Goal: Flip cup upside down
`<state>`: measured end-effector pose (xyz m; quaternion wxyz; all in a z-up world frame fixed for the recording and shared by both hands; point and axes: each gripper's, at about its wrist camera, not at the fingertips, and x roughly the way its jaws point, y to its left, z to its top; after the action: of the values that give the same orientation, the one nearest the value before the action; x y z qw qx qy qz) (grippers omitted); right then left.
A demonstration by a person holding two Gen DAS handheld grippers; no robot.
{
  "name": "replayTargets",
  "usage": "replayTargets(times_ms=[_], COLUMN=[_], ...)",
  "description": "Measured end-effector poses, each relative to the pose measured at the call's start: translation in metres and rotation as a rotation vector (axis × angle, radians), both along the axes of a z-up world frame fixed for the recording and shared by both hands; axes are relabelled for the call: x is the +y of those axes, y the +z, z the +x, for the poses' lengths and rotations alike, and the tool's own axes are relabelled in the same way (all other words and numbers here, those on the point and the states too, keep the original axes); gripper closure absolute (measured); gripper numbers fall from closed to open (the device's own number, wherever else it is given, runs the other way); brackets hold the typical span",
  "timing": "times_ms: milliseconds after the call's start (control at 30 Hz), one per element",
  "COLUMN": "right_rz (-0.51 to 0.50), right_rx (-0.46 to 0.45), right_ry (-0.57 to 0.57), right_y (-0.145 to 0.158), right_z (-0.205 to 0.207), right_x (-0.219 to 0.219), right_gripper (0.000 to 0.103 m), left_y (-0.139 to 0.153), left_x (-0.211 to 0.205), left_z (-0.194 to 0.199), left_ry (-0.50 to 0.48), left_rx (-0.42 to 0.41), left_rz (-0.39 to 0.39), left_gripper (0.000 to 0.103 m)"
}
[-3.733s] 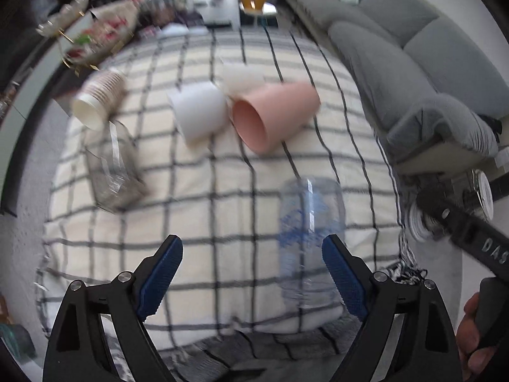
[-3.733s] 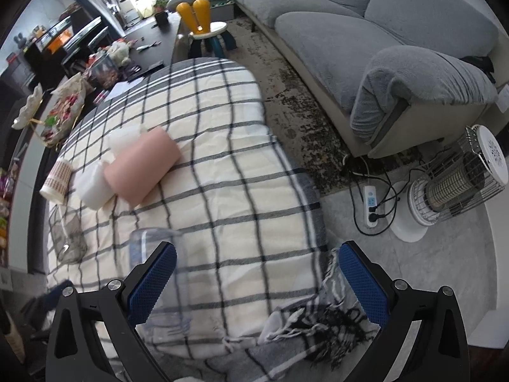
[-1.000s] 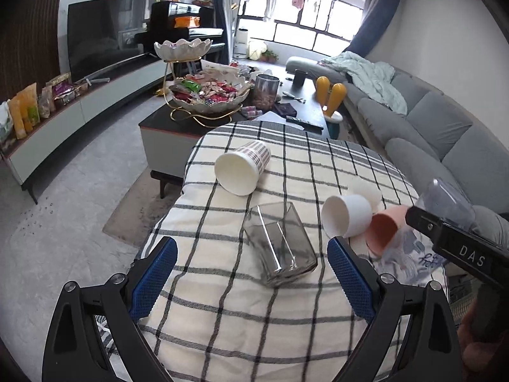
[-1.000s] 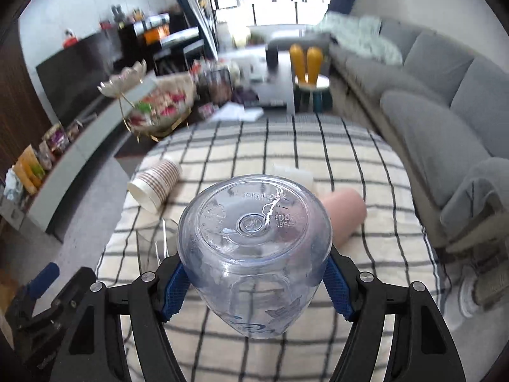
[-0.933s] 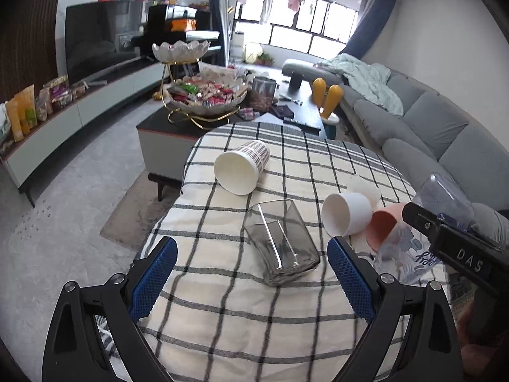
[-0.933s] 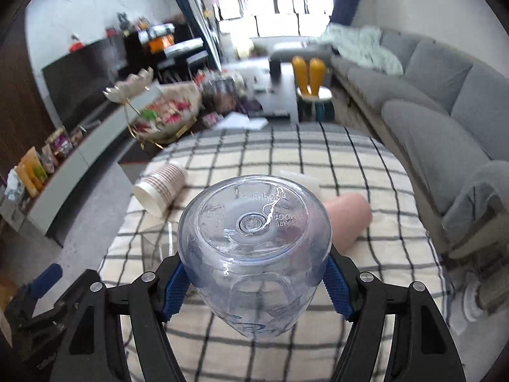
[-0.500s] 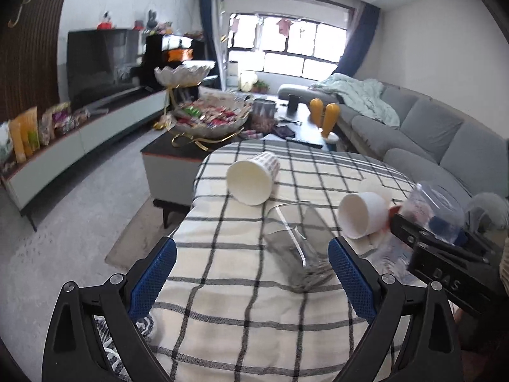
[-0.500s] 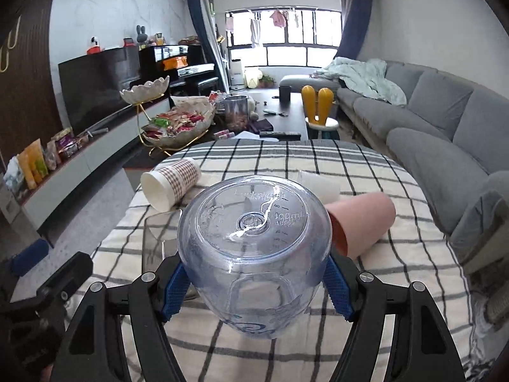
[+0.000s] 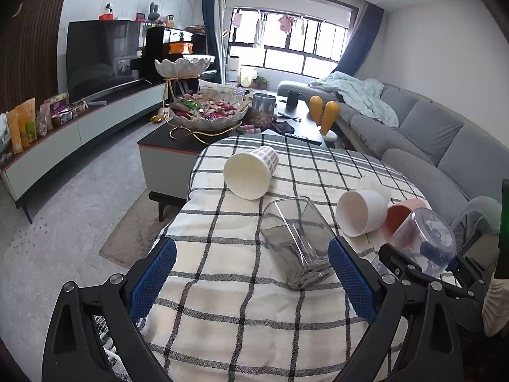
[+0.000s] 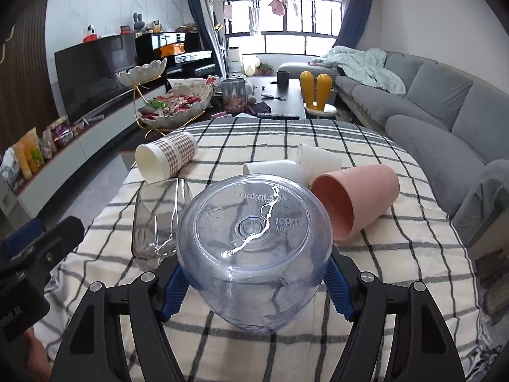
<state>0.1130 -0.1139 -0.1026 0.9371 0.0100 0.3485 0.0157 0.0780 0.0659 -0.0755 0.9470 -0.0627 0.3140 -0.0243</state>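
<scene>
Pinching a clear plastic cup between its blue pads, the right claw holds it above the near part of the counter, which is draped in a cream cloth with dark checks; the cup's round base faces the right wrist camera, embossed lettering readable on it. From the left wrist view the same cup shows at the far right, tilted, gripped in the black frame of the right claw. The left claw hangs spread wide and holds nothing, with the near left part of the counter between its blue pads. Lying on its side just beyond it is a square glass vessel, mouth turned away from the claw. Farther back a checked paper cup lies on its side, as do a white cup and a pink cup, the last two touching each other. A grey sofa runs along the right.
</scene>
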Motion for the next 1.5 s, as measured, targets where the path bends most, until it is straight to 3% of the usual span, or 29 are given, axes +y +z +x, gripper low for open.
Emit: replayTargets(times_ms=[133,300,600,800,1000,1500], right_rz=[0.019,0.028,0.041,0.035,-0.003,0.016], right_rx=[0.026,0.02,-0.042,-0.095,-0.129,-0.159], right_ry=[-0.011,-0.009,-0.021,-0.068,-0.089,-0.128], right_y=[-0.002,0.002,0.041,0.076,0.103,0.128], right_z=[0.001,-0.002,-0.029,-0.052,-0.069,-0.09], right_x=[-0.004,-0.006,-0.018,-0.038,-0.05,-0.076], right_gripper=[0.029,0.016,0.008,0.003,0.001,0.001], left_y=[0.0,0.001,0.024,0.053,0.073,0.108], left_x=[0.001,0.001,-0.002,-0.021,-0.04,-0.073], left_z=[0.0,0.0,-0.017,-0.041,-0.049,-0.062], left_ry=[0.001,-0.002,-0.003,-0.013,-0.022,-0.021], left_rx=[0.003,0.0,-0.023,-0.077,-0.072,-0.097], left_rz=[-0.007,-0.012,-0.043,-0.019,0.038,0.119], left_gripper=[0.005,0.005,0.004,0.0,0.0,0.0])
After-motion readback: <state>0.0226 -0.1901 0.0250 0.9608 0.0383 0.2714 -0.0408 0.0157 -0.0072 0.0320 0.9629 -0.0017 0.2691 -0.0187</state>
